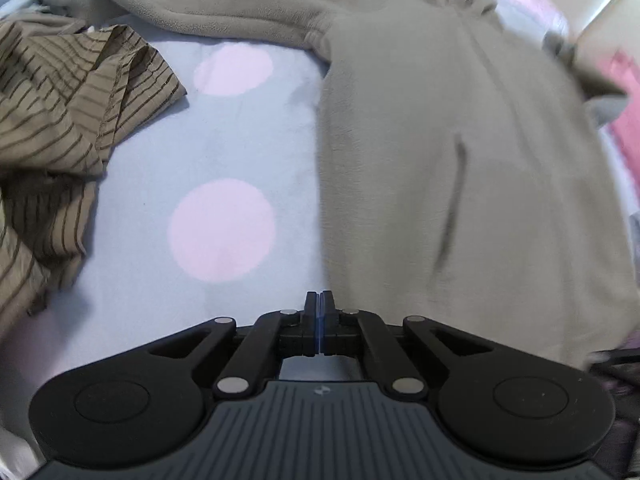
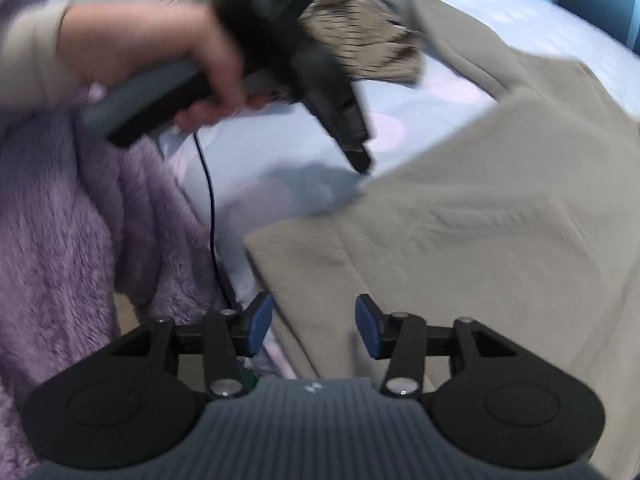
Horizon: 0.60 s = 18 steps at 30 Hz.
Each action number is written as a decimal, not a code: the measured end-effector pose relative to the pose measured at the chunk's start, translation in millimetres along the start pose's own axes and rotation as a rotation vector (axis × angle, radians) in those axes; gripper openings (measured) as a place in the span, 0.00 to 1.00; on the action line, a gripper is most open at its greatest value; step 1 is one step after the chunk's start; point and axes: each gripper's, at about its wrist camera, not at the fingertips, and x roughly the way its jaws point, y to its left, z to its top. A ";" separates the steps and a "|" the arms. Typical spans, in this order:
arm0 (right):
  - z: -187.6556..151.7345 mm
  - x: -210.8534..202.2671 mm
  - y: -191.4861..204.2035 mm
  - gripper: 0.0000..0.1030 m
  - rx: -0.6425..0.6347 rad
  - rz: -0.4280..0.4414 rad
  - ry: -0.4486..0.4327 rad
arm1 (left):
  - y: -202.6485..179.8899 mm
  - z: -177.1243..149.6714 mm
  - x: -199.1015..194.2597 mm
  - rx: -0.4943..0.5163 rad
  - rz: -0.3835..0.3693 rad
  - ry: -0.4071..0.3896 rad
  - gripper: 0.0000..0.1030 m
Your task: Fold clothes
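A grey-beige fleece garment (image 1: 460,168) lies spread on the bed, also filling the right half of the right wrist view (image 2: 480,240). My left gripper (image 1: 320,300) is shut, its pads meeting with no fabric showing between them, right at the garment's left edge. From the right wrist view, a hand (image 2: 160,52) holds that left gripper (image 2: 360,164), whose tip touches the garment's edge. My right gripper (image 2: 314,320) is open, with blue pads (image 2: 366,328) straddling the garment's near corner just above the cloth.
A brown striped garment (image 1: 60,120) lies crumpled at the left, also visible behind the hand (image 2: 372,52). The bed sheet (image 1: 224,128) is pale blue with pink dots. A purple fluffy blanket (image 2: 60,240) hangs at the left, and a black cable (image 2: 210,200) runs beside it.
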 end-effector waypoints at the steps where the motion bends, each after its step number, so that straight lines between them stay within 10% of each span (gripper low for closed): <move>1: -0.5 2.9 4.3 0.49 -0.023 -0.004 0.004 | -0.8 -4.2 -5.7 0.011 -0.003 -0.008 0.00; 8: 8.3 34.0 24.6 0.49 -0.079 -0.067 0.005 | 7.5 -34.2 -18.5 -0.060 -0.031 -0.008 0.00; 10: 9.4 36.9 32.0 0.42 -0.111 -0.128 -0.022 | 10.6 -38.0 -19.1 -0.076 -0.029 -0.008 0.00; 12: 9.8 35.9 35.7 0.07 -0.130 -0.186 -0.042 | 15.3 -39.3 -20.0 -0.083 -0.034 -0.014 0.00; 18: 7.7 10.9 58.4 0.05 -0.236 -0.249 -0.011 | 8.3 -38.9 -24.6 -0.076 -0.105 -0.024 0.00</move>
